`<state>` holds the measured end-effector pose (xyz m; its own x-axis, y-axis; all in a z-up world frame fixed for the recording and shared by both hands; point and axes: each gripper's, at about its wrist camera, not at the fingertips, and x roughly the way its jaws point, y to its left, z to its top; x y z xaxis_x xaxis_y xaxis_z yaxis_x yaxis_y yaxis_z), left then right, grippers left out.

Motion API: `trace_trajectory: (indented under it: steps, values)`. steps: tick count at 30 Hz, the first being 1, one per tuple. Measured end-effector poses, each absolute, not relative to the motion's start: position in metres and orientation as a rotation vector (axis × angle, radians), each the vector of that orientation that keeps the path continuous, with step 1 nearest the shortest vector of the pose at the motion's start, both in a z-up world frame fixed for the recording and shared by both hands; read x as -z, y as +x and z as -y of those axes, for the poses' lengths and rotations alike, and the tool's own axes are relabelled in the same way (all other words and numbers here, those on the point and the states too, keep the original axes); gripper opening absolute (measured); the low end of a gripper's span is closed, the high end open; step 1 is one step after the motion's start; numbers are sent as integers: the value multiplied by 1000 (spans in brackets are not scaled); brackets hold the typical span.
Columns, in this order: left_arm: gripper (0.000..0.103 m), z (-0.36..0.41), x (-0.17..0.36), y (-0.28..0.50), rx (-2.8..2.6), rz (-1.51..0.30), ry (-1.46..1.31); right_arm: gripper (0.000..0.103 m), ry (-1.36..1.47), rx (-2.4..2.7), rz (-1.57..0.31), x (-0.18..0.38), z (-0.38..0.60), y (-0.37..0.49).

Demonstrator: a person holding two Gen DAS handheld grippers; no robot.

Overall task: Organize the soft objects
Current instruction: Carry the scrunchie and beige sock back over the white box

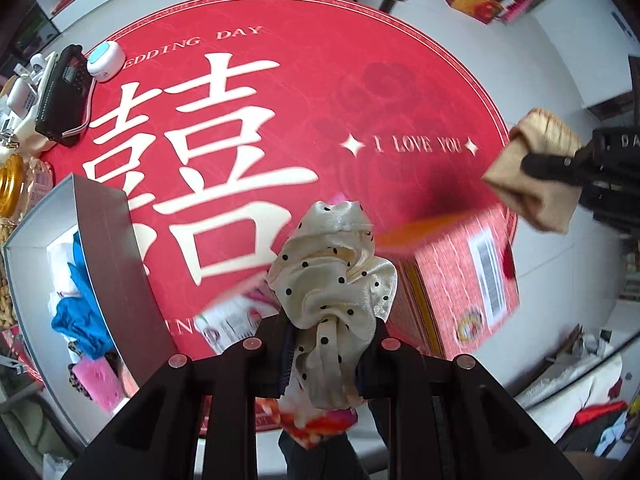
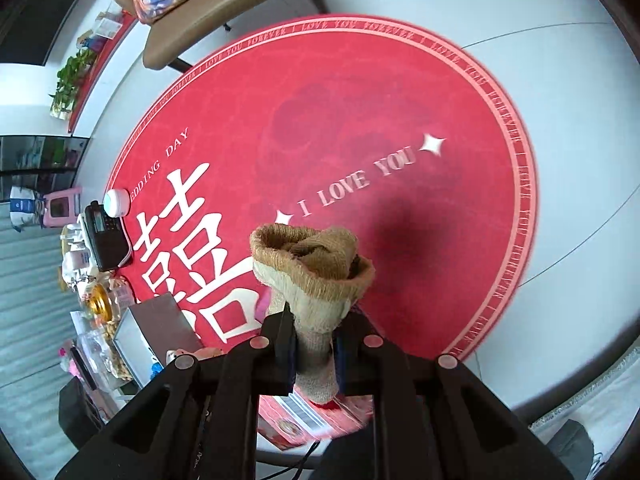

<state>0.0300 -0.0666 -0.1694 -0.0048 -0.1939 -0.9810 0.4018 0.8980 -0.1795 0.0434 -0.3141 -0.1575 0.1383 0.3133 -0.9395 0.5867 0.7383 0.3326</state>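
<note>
The left hand-held gripper (image 1: 326, 354) is pinching a slippery, limp scarf (image 1: 332, 272) mid-bunch, while the right hand-held gripper (image 2: 314, 354) is gripping a light, squashy sock (image 2: 312, 268).

Black phone (image 1: 64, 96) beside round white gadget (image 1: 106, 60).

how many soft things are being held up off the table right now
2: a cream polka-dot scarf clamped in the left gripper, and a tan sock clamped in the right gripper. More fabrics lie in the grey box.
</note>
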Motion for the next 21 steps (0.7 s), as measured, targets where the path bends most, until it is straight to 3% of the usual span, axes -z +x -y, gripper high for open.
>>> trace_trajectory:
  steps: [21]
  values:
    - [24,65,152,-62,709,-1517,304,15,636,257,-1447,107,281,-47]
